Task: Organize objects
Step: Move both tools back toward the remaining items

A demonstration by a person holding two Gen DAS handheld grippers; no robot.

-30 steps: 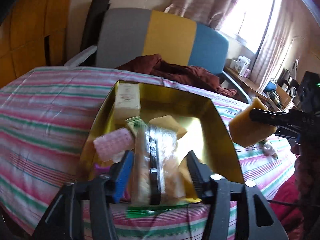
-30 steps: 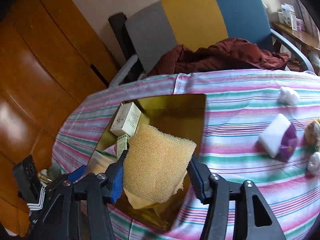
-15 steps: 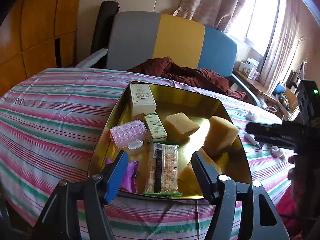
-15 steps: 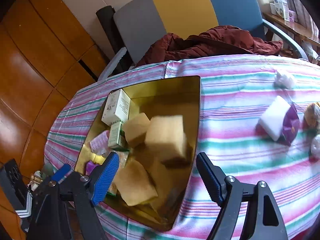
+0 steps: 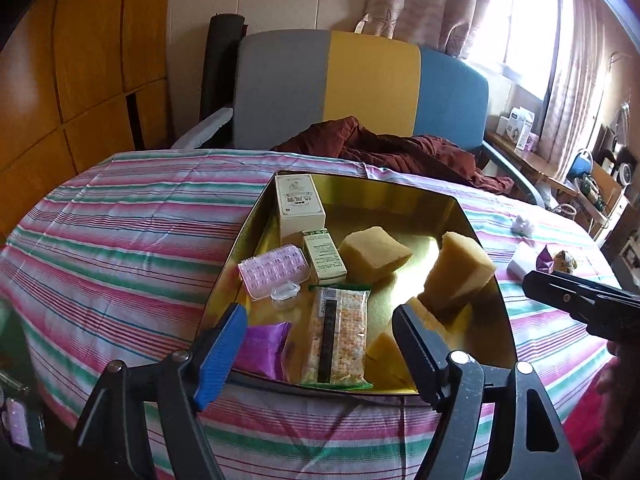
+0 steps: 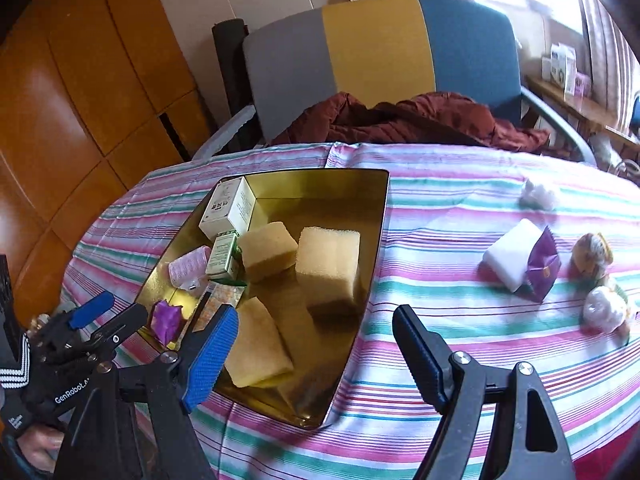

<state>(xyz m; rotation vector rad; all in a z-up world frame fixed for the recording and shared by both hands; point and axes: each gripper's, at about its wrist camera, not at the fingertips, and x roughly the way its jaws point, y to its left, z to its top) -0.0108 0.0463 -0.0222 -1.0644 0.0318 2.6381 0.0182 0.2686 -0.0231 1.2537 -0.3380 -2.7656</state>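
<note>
A gold tray point(image 5: 484, 240) point(image 6: 372, 240) sits on the striped tablecloth. It holds three yellow sponges, one upright point(image 5: 460, 272) point(image 6: 328, 264), one flat point(image 5: 374, 254) point(image 6: 268, 250) and one at the near edge point(image 6: 256, 344). Also inside are a white box point(image 5: 300, 204), a small green box point(image 5: 324, 258), a pink pill case point(image 5: 274, 274), a snack packet point(image 5: 338, 334) and a purple sachet point(image 5: 262, 350). My left gripper point(image 5: 320, 344) is open and empty at the tray's near edge. My right gripper point(image 6: 316, 344) is open and empty over the tray's right rim.
On the cloth to the right lie a white block point(image 6: 510, 258), a purple packet point(image 6: 542, 268), a small doll point(image 6: 592, 256), a white ball point(image 6: 604, 310) and a cotton wad point(image 6: 538, 196). A chair with a dark red cloth point(image 6: 400, 120) stands behind the table.
My right gripper opened and dropped the sponge into the tray, where it stands upright. My left gripper let go of the snack packet, which lies in the tray. Both grippers pulled back.
</note>
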